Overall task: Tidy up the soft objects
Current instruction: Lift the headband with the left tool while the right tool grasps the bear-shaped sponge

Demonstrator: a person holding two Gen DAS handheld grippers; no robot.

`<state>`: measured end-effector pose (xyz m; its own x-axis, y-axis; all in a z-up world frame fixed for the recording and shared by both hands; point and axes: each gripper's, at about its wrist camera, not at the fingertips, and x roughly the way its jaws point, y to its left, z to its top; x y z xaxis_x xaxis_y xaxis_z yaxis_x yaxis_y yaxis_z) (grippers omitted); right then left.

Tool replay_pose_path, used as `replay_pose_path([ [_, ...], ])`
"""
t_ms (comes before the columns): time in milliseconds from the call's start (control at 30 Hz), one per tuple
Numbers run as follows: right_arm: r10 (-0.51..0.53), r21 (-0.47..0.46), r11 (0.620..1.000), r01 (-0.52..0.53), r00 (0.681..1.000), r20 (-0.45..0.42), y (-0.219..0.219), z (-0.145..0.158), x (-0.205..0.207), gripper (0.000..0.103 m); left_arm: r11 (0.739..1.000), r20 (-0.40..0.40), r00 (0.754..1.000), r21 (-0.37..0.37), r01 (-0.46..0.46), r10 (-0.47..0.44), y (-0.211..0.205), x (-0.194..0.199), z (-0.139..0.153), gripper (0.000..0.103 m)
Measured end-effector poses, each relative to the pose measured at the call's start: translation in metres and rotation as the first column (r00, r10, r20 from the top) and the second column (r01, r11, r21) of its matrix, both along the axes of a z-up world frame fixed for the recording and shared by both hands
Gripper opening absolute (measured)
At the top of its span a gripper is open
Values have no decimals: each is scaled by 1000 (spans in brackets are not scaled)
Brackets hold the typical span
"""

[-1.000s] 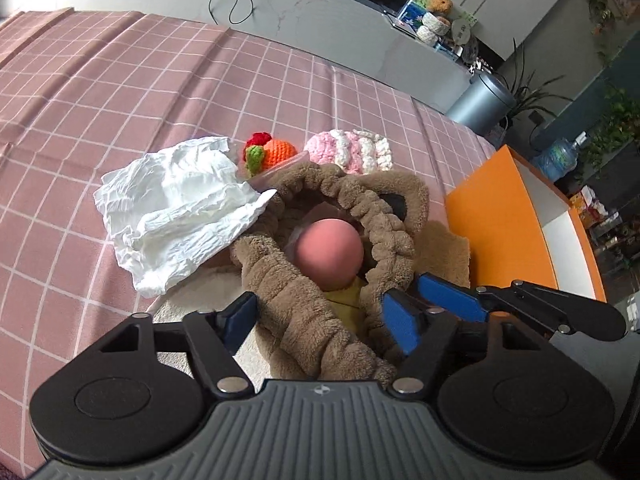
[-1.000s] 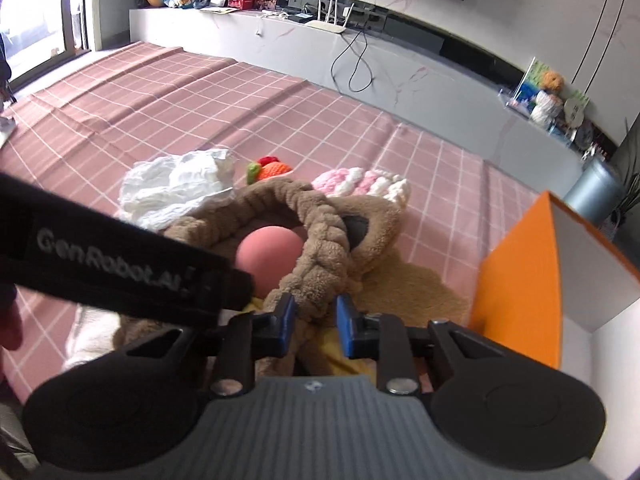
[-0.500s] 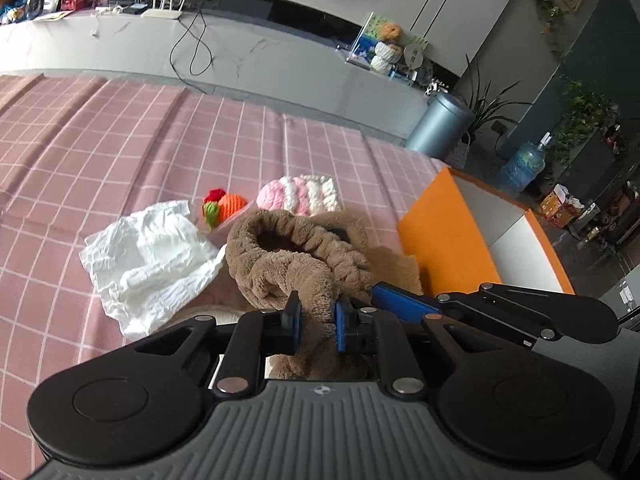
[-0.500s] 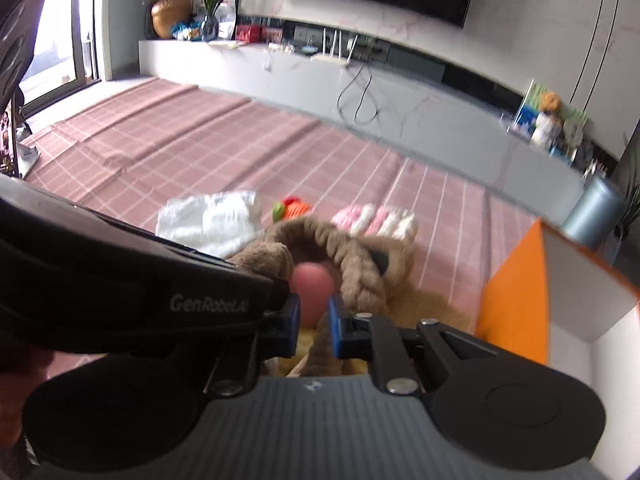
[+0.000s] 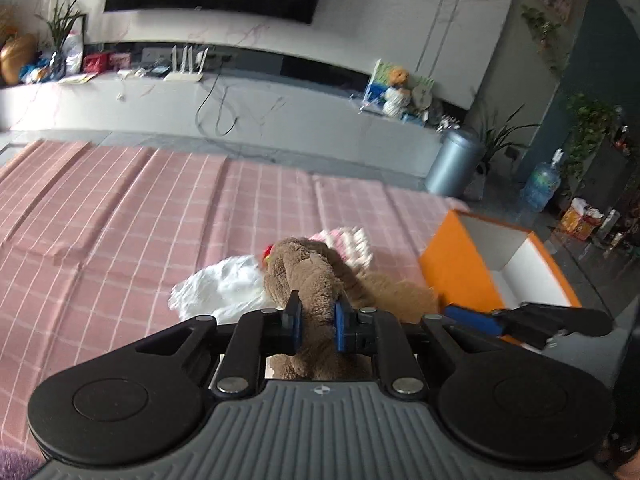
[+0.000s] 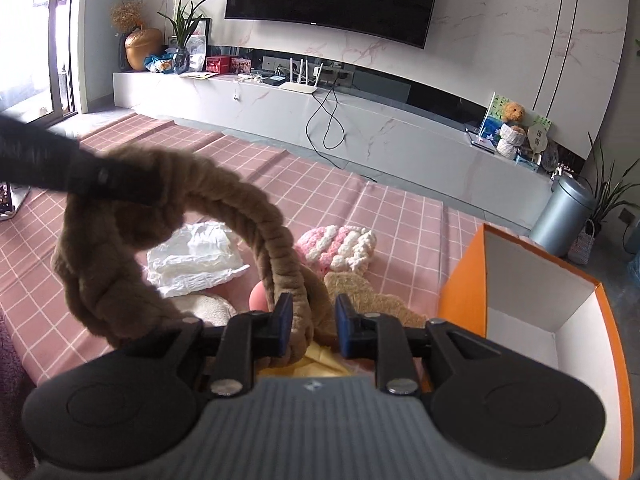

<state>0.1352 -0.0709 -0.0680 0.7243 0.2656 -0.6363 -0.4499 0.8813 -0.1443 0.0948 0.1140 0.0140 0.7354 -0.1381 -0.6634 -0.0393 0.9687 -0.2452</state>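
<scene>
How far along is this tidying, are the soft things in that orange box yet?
Nothing visible is packed: the orange box looks empty where visible. In hand: both grippers, left and right, clamp the brown plush loop. Left on the cloth: white cloth and pink-white knit piece.

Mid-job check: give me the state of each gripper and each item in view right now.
left gripper: shut on brown plush rope.
right gripper: shut on the rope too.
brown plush rope: lifted in a loop between both grippers.
orange box: open, inside looks empty.
white cloth: crumpled on the mat.
pink-and-white crochet piece: lying on the mat.
</scene>
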Motion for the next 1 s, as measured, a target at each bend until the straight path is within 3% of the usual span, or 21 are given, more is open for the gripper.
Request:
replay_pose_path([
  [167,-45,-12,999,45,996,-77,-1,-24,5,23,996,-113,993,-75,-52,43,20,5,-43,18],
  [300,-89,-31,996,87,994,-68,-2,-34,10,22,986,-138,990,-152,-61,40,23,9,-58,23],
  [433,-84,-44,996,80,993,-88,-2,-42,19,22,975,-155,988,-220,-35,1,19,12,-70,63],
  [633,-1,31,1000,5,995,-104,11,-45,23,22,953,-174,985,-300,-43,-10,18,20,-76,85],
  [800,121,49,992,-116,986,-115,32,-51,19,22,946,-186,982,-323,-40,-22,14,31,-71,89],
  [900,151,48,988,-146,980,-129,37,-56,16,22,961,-228,974,-274,-44,-20,7,40,-76,89],
  [1000,144,18,990,-143,982,-125,35,-58,15,22,974,-271,963,-217,-61,0,4,45,-85,81],
])
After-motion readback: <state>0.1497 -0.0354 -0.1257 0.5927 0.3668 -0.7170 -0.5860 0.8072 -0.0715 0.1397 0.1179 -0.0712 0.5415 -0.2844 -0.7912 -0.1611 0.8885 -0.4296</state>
